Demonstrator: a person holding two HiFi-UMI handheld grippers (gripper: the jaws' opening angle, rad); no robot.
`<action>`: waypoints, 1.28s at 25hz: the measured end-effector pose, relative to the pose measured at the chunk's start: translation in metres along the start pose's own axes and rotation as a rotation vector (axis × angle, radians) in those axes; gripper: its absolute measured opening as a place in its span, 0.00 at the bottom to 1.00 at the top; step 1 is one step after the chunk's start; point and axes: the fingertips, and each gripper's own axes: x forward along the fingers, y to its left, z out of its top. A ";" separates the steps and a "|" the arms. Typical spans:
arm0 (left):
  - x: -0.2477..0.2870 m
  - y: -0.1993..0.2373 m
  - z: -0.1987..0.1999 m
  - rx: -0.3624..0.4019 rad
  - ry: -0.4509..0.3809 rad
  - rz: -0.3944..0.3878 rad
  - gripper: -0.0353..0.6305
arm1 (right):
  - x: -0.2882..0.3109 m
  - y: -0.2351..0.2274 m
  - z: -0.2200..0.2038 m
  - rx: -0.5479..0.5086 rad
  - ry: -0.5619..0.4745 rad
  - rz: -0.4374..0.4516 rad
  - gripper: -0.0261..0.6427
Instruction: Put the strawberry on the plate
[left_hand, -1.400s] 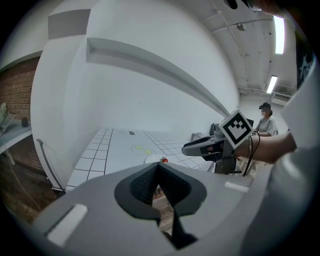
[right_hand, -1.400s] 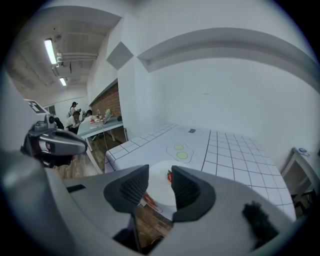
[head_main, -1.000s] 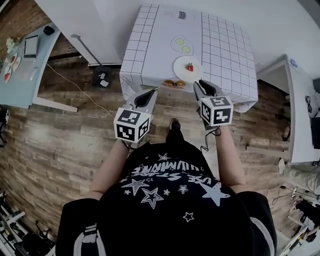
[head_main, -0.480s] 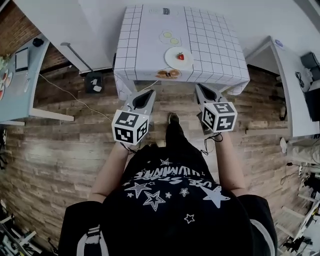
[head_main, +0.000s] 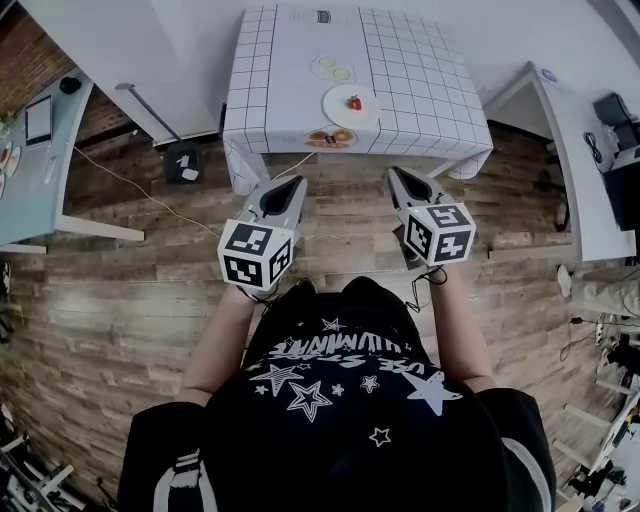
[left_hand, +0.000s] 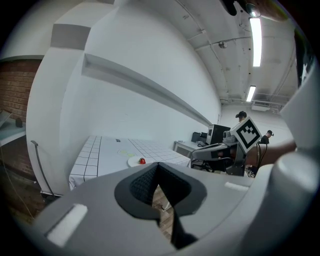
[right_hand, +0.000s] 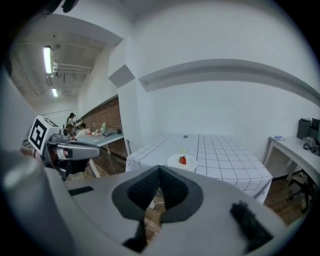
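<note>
The red strawberry (head_main: 354, 102) lies on the white plate (head_main: 335, 104), near the front of the checked table (head_main: 430, 70). Both grippers hang over the wooden floor, well short of the table. My left gripper (head_main: 291, 183) is shut with nothing in it; ahead of it are the strawberry (left_hand: 142, 161) and the plate (left_hand: 134, 162). My right gripper (head_main: 397, 174) is also shut and empty. Past its jaws (right_hand: 160, 169), the strawberry (right_hand: 183, 160) sits on the plate (right_hand: 174, 161). Each gripper also shows in the other's view: the right gripper (left_hand: 212, 151), the left gripper (right_hand: 92, 148).
Two pale green slices (head_main: 335, 68) lie behind the plate, and an orange item (head_main: 330, 137) sits at the table's front edge. A grey-blue table (head_main: 35, 140) stands at the left, a white desk (head_main: 590, 160) at the right. A black box (head_main: 182, 161) rests on the floor.
The table has drawn farther away in the head view as the person stepped back. Both grippers now hang over the floor rather than at the table's front edge.
</note>
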 end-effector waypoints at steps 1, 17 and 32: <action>0.000 -0.001 0.002 0.000 -0.004 0.005 0.07 | -0.001 0.000 0.003 -0.005 -0.005 0.008 0.06; -0.004 -0.086 -0.004 -0.002 -0.013 0.050 0.07 | -0.068 -0.004 -0.014 -0.039 -0.026 0.109 0.06; -0.031 -0.169 -0.017 0.025 -0.019 0.083 0.07 | -0.148 0.002 -0.045 -0.040 -0.054 0.176 0.06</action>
